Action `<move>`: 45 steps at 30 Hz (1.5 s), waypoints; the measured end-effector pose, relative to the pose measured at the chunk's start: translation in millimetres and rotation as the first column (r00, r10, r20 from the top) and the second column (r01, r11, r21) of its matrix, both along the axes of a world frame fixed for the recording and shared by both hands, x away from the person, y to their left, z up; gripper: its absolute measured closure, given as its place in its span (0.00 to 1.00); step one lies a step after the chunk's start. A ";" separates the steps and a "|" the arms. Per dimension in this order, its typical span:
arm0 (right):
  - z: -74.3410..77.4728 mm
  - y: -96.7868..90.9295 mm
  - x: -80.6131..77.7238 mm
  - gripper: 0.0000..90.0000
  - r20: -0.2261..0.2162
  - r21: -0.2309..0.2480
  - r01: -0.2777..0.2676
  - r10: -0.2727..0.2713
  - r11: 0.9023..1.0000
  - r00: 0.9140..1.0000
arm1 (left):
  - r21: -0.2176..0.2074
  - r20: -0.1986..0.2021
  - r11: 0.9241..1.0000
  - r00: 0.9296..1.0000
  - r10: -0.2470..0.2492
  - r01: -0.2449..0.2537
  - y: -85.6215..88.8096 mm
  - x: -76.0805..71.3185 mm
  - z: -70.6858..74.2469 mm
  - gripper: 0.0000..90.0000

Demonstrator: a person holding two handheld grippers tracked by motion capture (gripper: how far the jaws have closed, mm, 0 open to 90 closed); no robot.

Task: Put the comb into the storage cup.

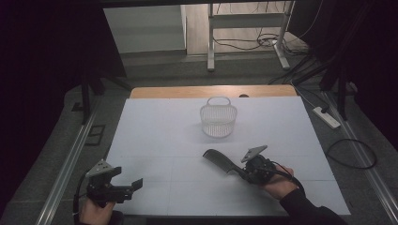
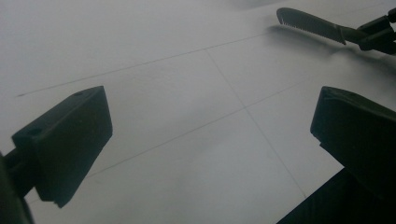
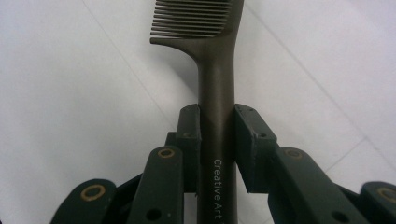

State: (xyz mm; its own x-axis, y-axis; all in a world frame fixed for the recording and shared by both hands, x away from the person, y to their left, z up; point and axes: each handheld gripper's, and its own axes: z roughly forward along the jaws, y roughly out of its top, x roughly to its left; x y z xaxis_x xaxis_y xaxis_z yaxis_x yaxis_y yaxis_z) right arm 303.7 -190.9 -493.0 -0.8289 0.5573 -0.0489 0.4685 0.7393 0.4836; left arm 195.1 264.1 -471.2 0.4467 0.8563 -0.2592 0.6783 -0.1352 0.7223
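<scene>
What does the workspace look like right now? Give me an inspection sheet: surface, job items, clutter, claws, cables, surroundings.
Surface: white sheet over a wooden table, faint grid lines, flat.
Job's things: dark comb held by its handle, teeth end pointing away from the claw; white mesh basket upright farther back, apart from the comb, handle up.
Clutter: nothing seen.
Claws: right claw shut on the comb handle; left claw open, nothing between its jaws, near the sheet's front left corner.
Cables: power strip and looped cable on the floor at right; more cables behind the table.
Surroundings: dim room, grey floor, metal desk frame beyond.
</scene>
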 end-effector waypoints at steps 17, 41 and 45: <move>17.0 -10.2 -4.0 0.80 0.088 0.096 -0.026 0.018 0.995 0.996 | -0.070 0.083 0.991 0.991 -0.109 0.115 -19.0 22.6 6.9 0.00; 26.5 -10.6 -9.3 0.80 0.174 0.155 -0.050 0.023 0.987 0.984 | -0.090 0.108 0.971 0.972 -0.211 0.221 -60.7 65.0 26.1 0.00; 27.1 -10.7 -9.6 0.80 0.188 0.156 -0.050 0.020 0.986 0.982 | -0.099 0.098 0.967 0.969 -0.226 0.236 -66.8 71.5 28.6 0.00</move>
